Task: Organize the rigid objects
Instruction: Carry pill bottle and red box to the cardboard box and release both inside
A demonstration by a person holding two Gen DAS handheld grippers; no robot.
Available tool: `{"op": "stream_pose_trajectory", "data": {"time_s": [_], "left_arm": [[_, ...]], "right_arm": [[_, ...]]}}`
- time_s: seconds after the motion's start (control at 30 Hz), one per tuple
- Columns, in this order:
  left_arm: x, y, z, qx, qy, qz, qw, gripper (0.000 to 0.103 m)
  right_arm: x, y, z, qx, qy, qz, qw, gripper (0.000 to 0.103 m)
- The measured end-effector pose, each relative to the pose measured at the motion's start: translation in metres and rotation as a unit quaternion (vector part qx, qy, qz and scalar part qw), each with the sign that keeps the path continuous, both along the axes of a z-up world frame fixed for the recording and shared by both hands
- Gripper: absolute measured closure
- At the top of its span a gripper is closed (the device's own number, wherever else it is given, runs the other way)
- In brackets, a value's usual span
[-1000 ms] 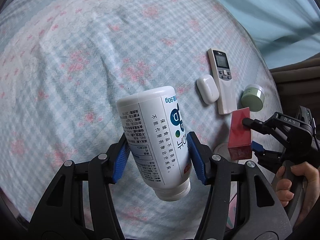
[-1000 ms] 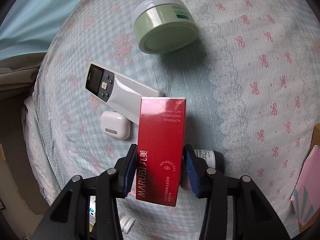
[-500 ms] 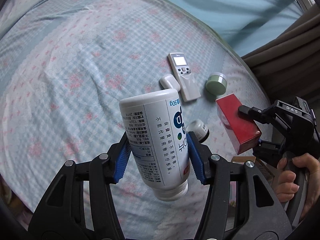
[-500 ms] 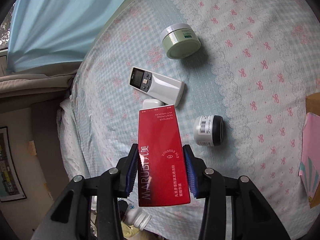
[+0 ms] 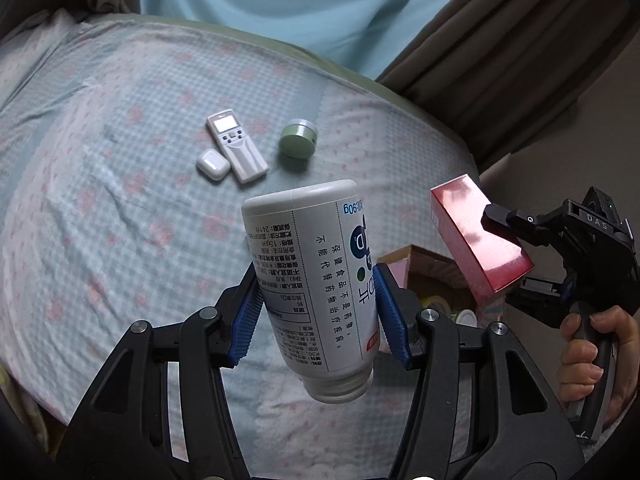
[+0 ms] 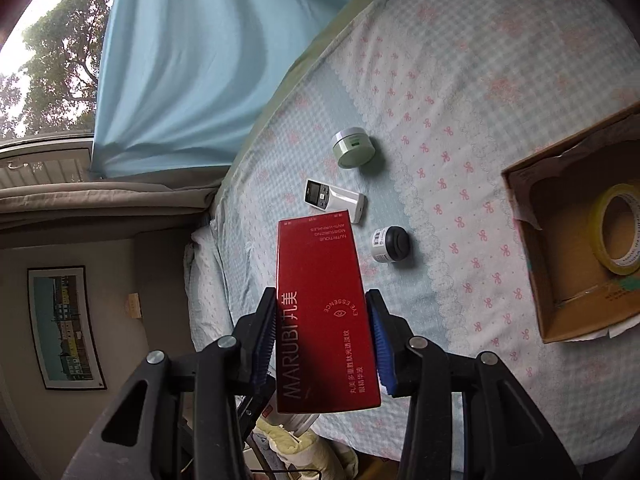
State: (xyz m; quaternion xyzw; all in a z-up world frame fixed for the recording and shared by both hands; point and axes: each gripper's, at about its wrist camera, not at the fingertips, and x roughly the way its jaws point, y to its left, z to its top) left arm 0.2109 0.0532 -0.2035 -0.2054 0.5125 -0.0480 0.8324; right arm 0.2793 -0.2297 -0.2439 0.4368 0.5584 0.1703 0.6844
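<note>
My left gripper [image 5: 316, 316] is shut on a white supplement bottle [image 5: 316, 280], held upside down, high above the bed. My right gripper [image 6: 322, 340] is shut on a red Marubi carton [image 6: 322, 312]; the carton [image 5: 476, 236] and right gripper also show at the right of the left wrist view. On the bedspread lie a white remote [image 5: 237, 151], a white earbud case [image 5: 213, 165], a green jar [image 5: 298, 144] and a small white jar with a black lid [image 6: 390, 245]. An open cardboard box [image 6: 560, 320] sits on the bed at the right.
The box holds a roll of yellow tape [image 6: 618, 228]. The bed [image 5: 100, 220] has a checked blue floral cover. A blue curtain [image 6: 192, 60] and brown drapes [image 5: 500, 40] hang behind it. A framed picture [image 6: 64, 328] is on the wall.
Both grippers have lifted up and away from the bed with their objects; the items on the cover look smaller, and the cardboard box has come into the right wrist view.
</note>
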Motion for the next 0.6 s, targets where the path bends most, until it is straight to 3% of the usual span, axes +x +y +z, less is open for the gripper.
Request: {"op": "stream_pose_trajectory", "data": {"time_s": [0.33, 0.6], "left_arm": [[0.003, -0.135, 0.013, -0.022, 0.001, -0.079, 0.9967, 0.053], [0.020, -0.228, -0.013, -0.016, 0.034, -0.129, 0.9910, 0.053]], "right_arm": [[-0.053, -0.157, 0.004, -0.028, -0.001, -0.080, 0.996, 0.063], [-0.066, -0.239, -0.021, -0.066, 0.018, -0.084, 0.994, 0.063]]}}
